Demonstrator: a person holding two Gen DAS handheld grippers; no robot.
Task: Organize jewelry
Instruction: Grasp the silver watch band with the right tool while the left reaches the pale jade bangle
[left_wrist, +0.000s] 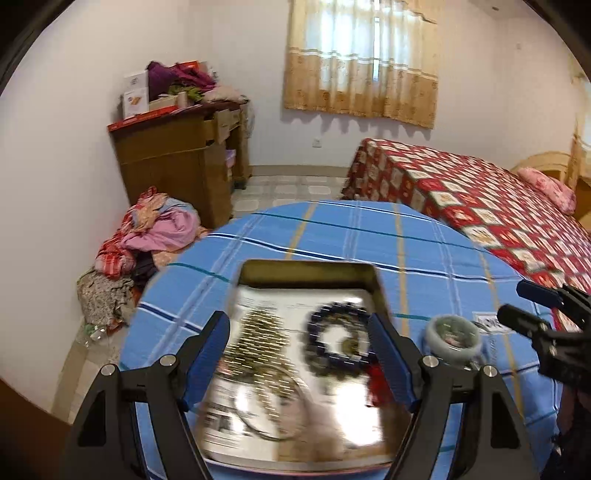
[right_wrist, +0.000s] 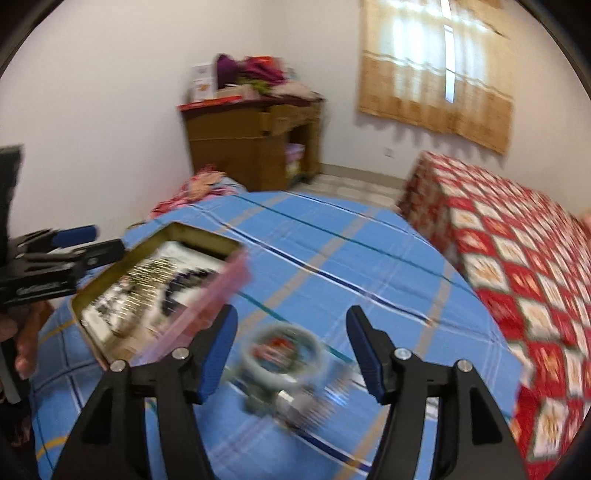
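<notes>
An open metal tin (left_wrist: 376, 284) sits on the blue plaid round table (left_wrist: 332, 236). It holds a dark beaded bracelet (left_wrist: 332, 339), a gold chain (left_wrist: 258, 339) and a red tassel (left_wrist: 376, 384). My left gripper (left_wrist: 299, 332) is open, its fingers spread to either side of the tin, above it. A pale jade bangle (right_wrist: 280, 350) lies on the table right of the tin, over a blurred heap of small jewelry (right_wrist: 295, 402). My right gripper (right_wrist: 291, 332) is open, its fingers straddling the bangle from above. The bangle (left_wrist: 454, 336) and right gripper (left_wrist: 524, 306) also show in the left wrist view.
A pink-edged lid (right_wrist: 207, 306) leans at the tin's (right_wrist: 110, 280) right side. A bed with a red patterned cover (left_wrist: 480, 199) stands right of the table. A wooden cabinet (left_wrist: 177, 162) and a pile of clothes (left_wrist: 147, 236) are by the far wall.
</notes>
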